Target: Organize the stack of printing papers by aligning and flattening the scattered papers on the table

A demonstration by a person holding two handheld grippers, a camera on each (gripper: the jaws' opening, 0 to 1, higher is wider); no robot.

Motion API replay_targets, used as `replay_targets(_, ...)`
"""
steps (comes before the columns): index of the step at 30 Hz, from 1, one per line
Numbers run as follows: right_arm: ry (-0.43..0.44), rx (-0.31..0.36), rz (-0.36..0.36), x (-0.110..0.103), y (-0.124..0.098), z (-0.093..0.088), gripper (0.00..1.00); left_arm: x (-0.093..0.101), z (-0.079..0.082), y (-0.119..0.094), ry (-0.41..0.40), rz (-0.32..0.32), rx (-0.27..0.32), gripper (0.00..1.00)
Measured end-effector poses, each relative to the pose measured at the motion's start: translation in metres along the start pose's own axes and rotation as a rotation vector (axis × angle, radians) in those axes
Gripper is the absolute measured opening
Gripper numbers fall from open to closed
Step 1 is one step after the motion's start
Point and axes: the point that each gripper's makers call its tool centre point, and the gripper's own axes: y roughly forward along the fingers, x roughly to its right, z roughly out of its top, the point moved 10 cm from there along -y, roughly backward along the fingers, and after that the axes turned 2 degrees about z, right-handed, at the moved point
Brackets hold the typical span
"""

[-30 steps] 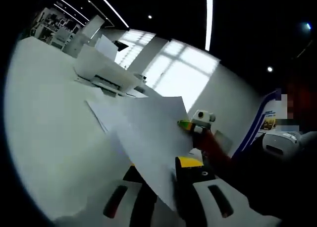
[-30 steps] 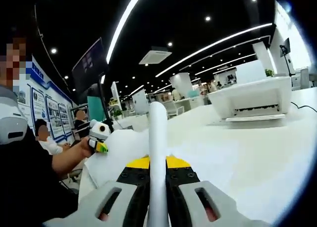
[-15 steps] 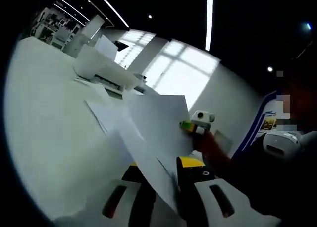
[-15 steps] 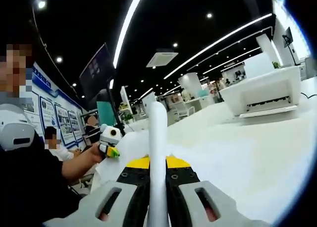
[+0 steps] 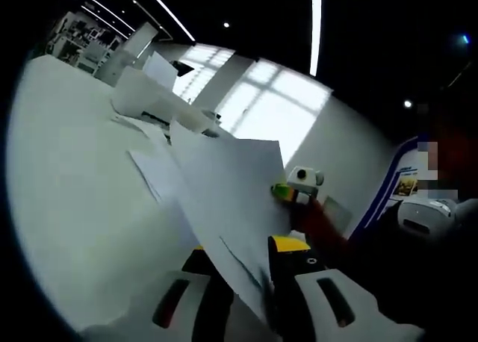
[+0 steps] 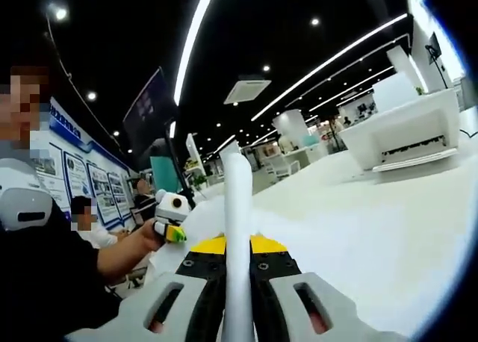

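Paper sheets (image 5: 224, 200) rise tilted off the tabletop (image 5: 75, 178), pinched between the left hand-held gripper (image 5: 246, 271) jaws near their lower edge. The right hand-held gripper (image 5: 297, 184) meets the sheets' far edge. A printer (image 5: 153, 99) sits behind them on the tabletop.

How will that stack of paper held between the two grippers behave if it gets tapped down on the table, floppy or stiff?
Probably floppy: the paper stack bows between the left gripper and right gripper. Sheet edges look fanned, so they likely slide apart easily. It seems light, held up by edge grips over the table.
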Motion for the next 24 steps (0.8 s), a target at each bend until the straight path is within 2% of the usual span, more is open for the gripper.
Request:
replay_targets(18, 0.079, 0.042, 0.005, -0.008, 0.015, -0.01, 0.04, 0.001, -0.001, 0.002, 0.01, 0.011, 0.008, 0.23)
replay_targets(24, 0.092, 0.042, -0.002, -0.007, 0.016, -0.012, 0.04, -0.002, -0.002, 0.0, 0.009, 0.02, 0.013, 0.15)
